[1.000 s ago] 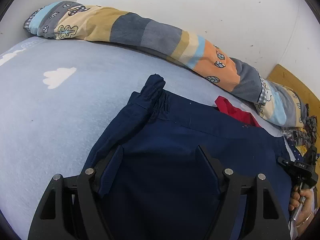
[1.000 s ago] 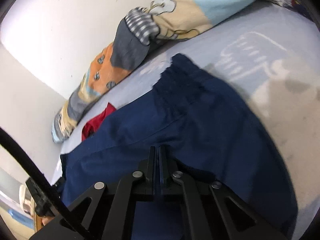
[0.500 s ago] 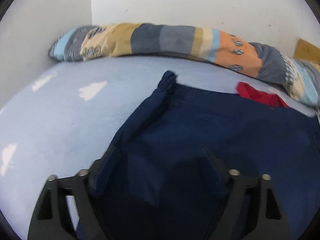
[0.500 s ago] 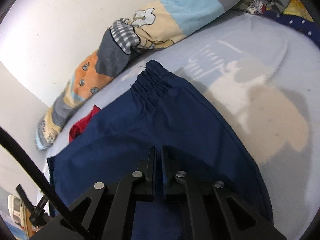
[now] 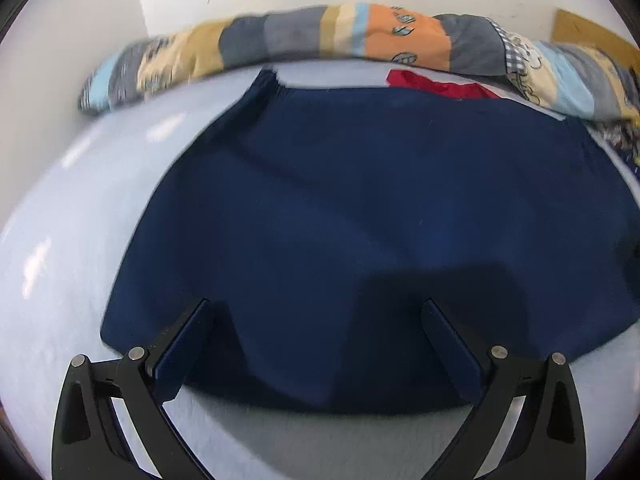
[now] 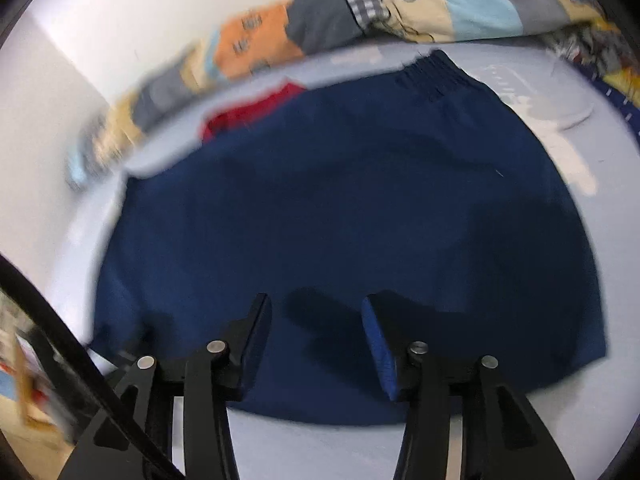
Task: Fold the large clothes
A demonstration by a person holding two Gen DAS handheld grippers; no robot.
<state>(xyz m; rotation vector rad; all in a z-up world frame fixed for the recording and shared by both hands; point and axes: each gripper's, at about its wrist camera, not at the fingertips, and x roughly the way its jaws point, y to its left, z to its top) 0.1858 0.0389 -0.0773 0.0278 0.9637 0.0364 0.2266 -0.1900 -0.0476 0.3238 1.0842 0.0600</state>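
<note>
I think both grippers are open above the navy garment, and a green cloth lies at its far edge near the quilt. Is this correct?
Not quite: the cloth at the far edge is red, not green, as the left wrist view shows. The rest holds: the left gripper and right gripper are open above the navy garment, and the red cloth lies near the quilt.

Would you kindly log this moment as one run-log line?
left gripper: open, empty | right gripper: open, empty | navy garment: flat on bed sheet | red cloth: behind it
</note>
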